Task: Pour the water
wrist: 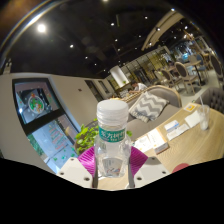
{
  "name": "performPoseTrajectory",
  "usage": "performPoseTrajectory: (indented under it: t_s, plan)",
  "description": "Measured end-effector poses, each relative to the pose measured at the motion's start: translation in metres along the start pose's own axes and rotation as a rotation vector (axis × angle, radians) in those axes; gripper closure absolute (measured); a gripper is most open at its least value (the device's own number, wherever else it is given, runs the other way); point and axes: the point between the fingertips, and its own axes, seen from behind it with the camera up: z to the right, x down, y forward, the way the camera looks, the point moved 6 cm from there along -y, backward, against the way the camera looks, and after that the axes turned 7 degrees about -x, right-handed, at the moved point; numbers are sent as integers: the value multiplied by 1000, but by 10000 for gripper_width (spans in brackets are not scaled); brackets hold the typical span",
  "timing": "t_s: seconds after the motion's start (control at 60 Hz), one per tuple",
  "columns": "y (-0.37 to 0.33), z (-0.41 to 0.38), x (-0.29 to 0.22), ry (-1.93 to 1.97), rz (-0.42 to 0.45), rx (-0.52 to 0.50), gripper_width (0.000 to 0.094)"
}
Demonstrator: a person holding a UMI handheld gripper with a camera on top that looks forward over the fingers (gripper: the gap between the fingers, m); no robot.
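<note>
1. Clear plastic bottle (111, 140) with a white cap and a green label stands upright between the two pink pads (88, 160).
2. Both pads of the claw (111, 168) press on the bottle's sides, gripping it.
3. Behind it are a pale counter (190, 140) and a green plant (86, 134).

Dark ceiling (90, 30) above me, round spotlights (41, 27) lit. Framed poster (40, 103) on the pale wall to my left. Chevron-patterned cushion (150, 104) on seating beyond (shelving behind, indistinct). Light wooden tabletop (190, 140) ahead.
</note>
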Motion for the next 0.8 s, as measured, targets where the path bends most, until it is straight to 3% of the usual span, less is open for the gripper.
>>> performPoseTrajectory:
  t_s: [0.1, 0.3, 0.7, 0.8]
  plan:
    - [-16, 42, -20, -217, -15, 80, 525]
    - [-24, 140, -1, -419, -116, 206, 524]
    - [-21, 237, 103, -495, -303, 248, 517]
    - [-21, 237, 103, -504, -261, 255, 507]
